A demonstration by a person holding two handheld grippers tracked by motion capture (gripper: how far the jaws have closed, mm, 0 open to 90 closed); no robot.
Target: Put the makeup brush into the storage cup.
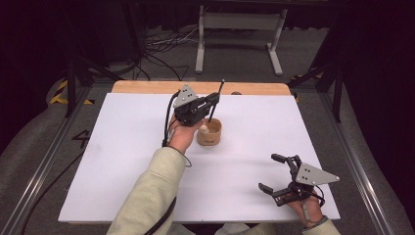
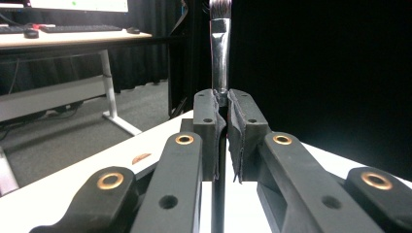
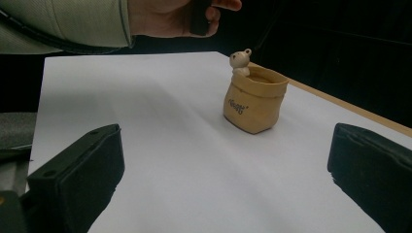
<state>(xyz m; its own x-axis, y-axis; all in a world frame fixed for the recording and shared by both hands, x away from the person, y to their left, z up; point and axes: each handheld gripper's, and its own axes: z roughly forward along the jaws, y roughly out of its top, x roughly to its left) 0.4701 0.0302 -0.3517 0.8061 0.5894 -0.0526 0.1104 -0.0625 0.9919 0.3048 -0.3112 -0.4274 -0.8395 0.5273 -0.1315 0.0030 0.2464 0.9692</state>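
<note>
While the left tool [image 1: 211,100] is pinching the brush [image 2: 219,58] just above the cup [image 1: 209,132] mid-worktop [image 1: 122,147], a tilt could be knocking that cup over, since nothing's steadying it. Right tool [image 1: 276,172] is sitting spread and empty, near right.

A white sheet [image 1: 147,161] covers most of the counter [image 1: 147,87], leaving a strip of bare wood along the far edge. Metal rails [image 1: 359,171] run along both sides of it. The floor [image 1: 235,68] is grey carpet, with loose black cables [image 1: 161,46] lying on it beyond the counter. A pale metal table frame [image 1: 240,34] stands farther back. Black curtains [image 1: 377,49] close off the dim surroundings. From the left gripper view, a desk [image 2: 73,39] carries a keyboard [image 2: 77,28] and the lower edge of a monitor [image 2: 77,5].
</note>
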